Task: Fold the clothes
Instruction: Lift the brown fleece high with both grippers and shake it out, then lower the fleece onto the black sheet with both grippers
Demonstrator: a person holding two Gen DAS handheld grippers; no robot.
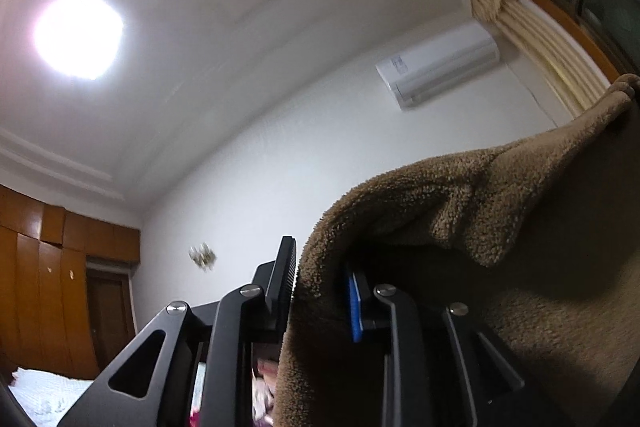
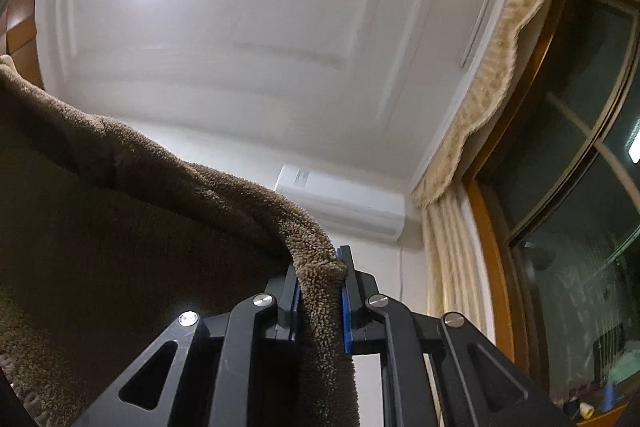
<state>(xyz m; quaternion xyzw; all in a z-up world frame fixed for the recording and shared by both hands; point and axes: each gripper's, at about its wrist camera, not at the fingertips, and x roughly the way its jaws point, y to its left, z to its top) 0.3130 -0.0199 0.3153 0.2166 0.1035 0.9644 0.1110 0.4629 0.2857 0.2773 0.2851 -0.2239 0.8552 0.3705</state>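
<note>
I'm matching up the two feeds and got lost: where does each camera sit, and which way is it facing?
Left wrist: on the left claw, tilted up at ceiling and wall; its fingers straddle the brown fleece, which drapes over the blue-padded finger.
Right wrist: on the right claw, tilted up toward ceiling and window; its fingers pinch the fleece's edge.
Shared: fleece, ceiling lamp, air conditioner, curtain.

Both wrist cams tilted ceilingward; share air conditioner (image 1: pixel 438 65).
</note>
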